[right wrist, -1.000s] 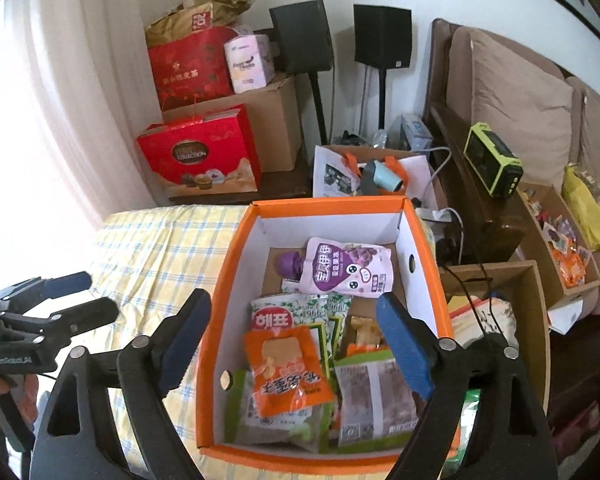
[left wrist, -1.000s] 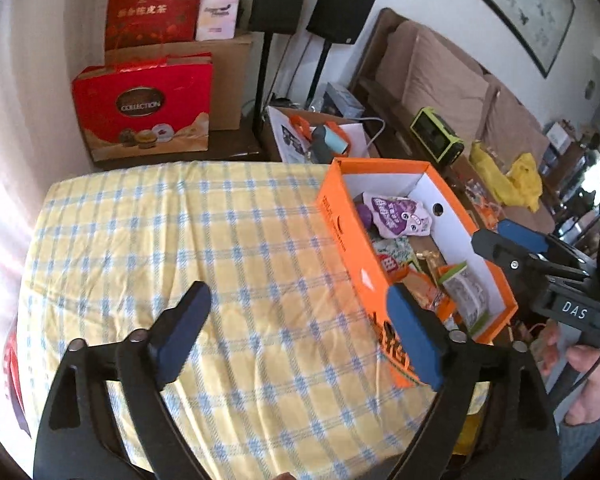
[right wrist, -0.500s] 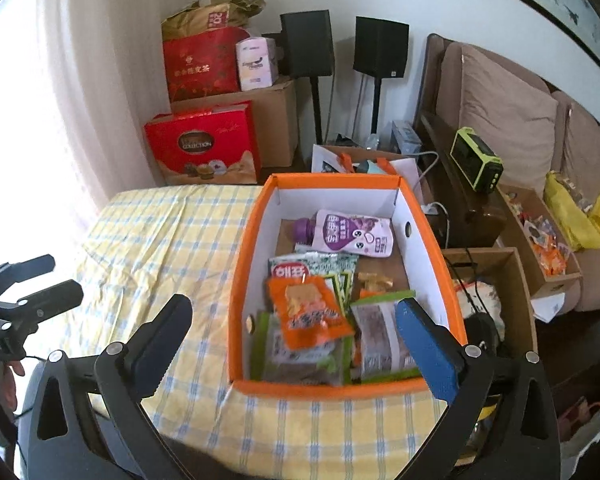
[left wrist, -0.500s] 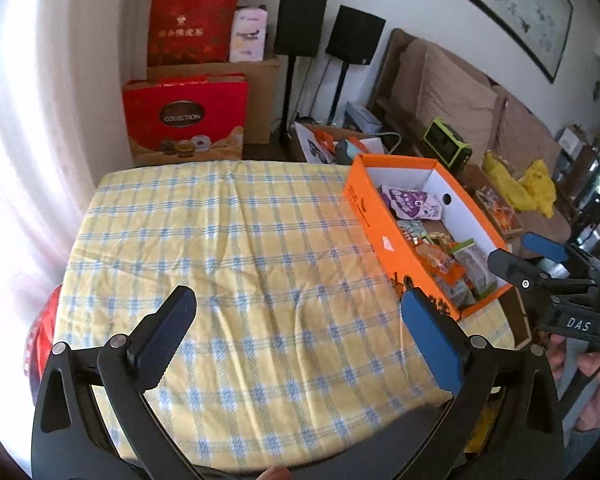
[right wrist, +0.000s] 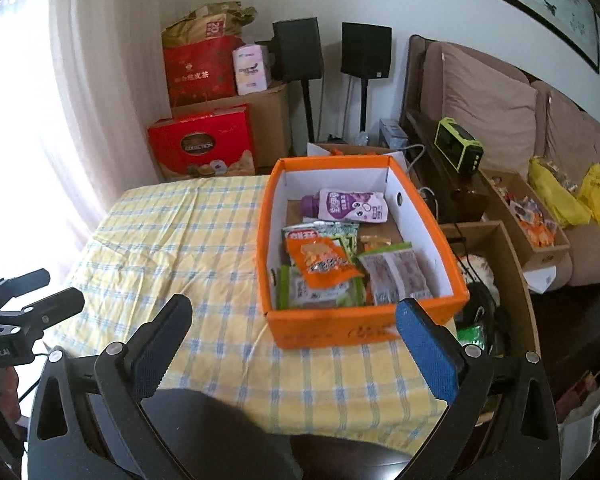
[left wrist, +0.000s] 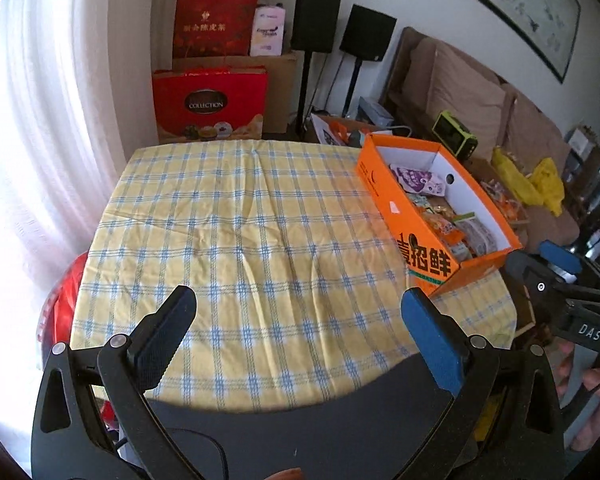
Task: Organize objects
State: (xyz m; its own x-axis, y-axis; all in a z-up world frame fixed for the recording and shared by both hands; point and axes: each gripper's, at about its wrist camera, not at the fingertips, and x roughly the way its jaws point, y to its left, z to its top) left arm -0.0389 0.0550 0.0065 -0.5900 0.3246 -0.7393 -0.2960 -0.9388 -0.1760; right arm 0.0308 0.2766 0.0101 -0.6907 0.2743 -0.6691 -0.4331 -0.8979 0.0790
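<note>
An orange cardboard box (right wrist: 420,216) (left wrist: 384,196) stands at the right edge of a table under a yellow and blue checked cloth (left wrist: 240,232) (right wrist: 172,248). Inside lie snack packets, among them a purple pouch (right wrist: 352,206) (left wrist: 416,178) at the far end and an orange packet (right wrist: 320,258) nearer me. My left gripper (left wrist: 298,330) hangs open over the table's near edge with nothing between its fingers. Just short of the box's near wall, my right gripper (right wrist: 292,332) is open and empty too. Each gripper shows at the edge of the other's view.
Red gift boxes (left wrist: 210,104) and cardboard cartons stand behind the table beside a white curtain. Two black speakers (right wrist: 366,50) stand by the wall. A brown sofa (right wrist: 488,116), a green radio (right wrist: 460,150), and open cartons of snacks (right wrist: 528,216) crowd the right side.
Both grippers have drawn back from the table, so the box and cloth look smaller and farther. The jaws of both stand a little wider than a second ago.
</note>
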